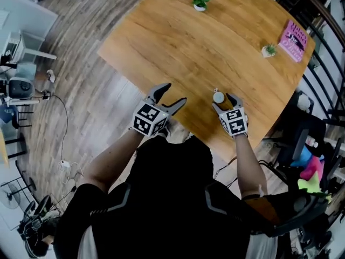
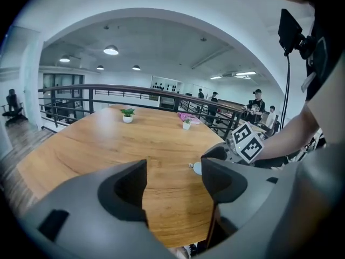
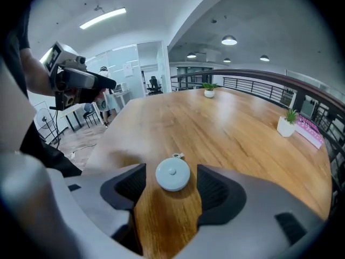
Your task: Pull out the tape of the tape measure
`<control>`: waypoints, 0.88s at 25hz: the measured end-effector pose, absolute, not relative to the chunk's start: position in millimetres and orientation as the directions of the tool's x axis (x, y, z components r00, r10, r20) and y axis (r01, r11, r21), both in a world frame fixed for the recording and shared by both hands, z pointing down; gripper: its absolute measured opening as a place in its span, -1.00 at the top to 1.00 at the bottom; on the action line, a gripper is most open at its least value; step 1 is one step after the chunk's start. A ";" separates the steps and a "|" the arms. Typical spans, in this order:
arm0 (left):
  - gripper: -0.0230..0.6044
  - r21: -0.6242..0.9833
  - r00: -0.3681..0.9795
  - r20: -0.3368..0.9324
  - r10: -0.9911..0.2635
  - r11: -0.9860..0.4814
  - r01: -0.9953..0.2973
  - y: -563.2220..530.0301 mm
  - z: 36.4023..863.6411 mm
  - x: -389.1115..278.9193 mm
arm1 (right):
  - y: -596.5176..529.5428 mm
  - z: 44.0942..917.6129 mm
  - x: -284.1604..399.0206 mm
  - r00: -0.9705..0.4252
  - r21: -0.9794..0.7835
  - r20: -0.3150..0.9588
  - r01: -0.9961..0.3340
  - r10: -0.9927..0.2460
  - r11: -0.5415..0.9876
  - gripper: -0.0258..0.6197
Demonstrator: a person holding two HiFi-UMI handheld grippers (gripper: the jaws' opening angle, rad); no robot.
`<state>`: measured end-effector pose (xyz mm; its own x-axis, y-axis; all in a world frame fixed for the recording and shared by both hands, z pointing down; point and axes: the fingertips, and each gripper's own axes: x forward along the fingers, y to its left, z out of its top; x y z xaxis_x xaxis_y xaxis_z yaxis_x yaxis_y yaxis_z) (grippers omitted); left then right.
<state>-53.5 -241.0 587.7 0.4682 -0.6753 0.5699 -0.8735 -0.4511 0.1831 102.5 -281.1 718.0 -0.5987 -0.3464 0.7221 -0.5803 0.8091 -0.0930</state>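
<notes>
Wooden table (image 1: pixel 161 42) carries two potted plants (image 1: pixel 201 2) (image 1: pixel 269 49); left gripper (image 1: pixel 173 93) gapes empty, right gripper (image 1: pixel 225 102) gapes around tape measure (image 3: pixel 172 174).

Black short-sleeved top (image 1: pixel 172 198), grey shoulder stripes (image 1: pixel 123 197); left gripper (image 1: pixel 173 93), right gripper (image 1: pixel 224 101) grey, dark fingers (image 1: pixel 159 92), black-and-white marker cubes (image 1: pixel 148 118).

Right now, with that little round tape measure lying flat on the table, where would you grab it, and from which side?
Probably across the round rim of the tape measure, from above on the near side, where the right gripper straddles it, open. It lies flat, so only the curved edge offers opposite faces. That leaves the pull tab on its far side free.
</notes>
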 end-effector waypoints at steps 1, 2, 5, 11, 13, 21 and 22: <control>-0.13 0.178 0.464 0.572 -0.676 -0.450 -0.875 -240.0 588.5 -54.0 | -281.6 722.3 101.6 -0.595 -0.091 0.727 -0.579 -0.343 0.810 -0.01; -0.13 0.174 0.461 0.576 -0.676 -0.449 -0.876 -238.9 589.8 -54.6 | -282.1 725.6 100.7 -0.592 -0.090 0.730 -0.579 -0.342 0.811 -0.01; -0.13 0.166 0.448 0.587 -0.675 -0.441 -0.882 -235.3 594.0 -58.4 | -283.2 730.7 97.3 -0.592 -0.088 0.729 -0.580 -0.344 0.810 0.01; -0.13 0.175 0.441 0.584 -0.681 -0.425 -0.888 -231.9 590.0 -66.1 | -283.6 734.8 92.2 -0.570 -0.063 0.736 -0.595 -0.366 0.801 0.10; -0.13 0.176 0.442 0.576 -0.688 -0.423 -0.889 -233.9 587.3 -67.8 | -285.2 734.0 92.3 -0.567 -0.064 0.732 -0.609 -0.378 0.791 0.12; -0.11 0.175 0.454 0.576 -0.679 -0.440 -0.881 -235.5 587.2 -71.9 | -289.9 735.5 94.9 -0.542 -0.054 0.739 -0.639 -0.400 0.767 0.22; -0.11 0.172 0.458 0.575 -0.678 -0.447 -0.878 -236.8 585.2 -71.7 | -290.9 734.3 95.0 -0.540 -0.061 0.741 -0.647 -0.400 0.760 0.23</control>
<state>-71.7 -236.8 585.2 0.4583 -0.6779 0.5749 -0.8776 -0.4474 0.1721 95.0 -290.9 734.3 -0.5398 -0.4001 0.7406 -0.6467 0.7604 -0.0606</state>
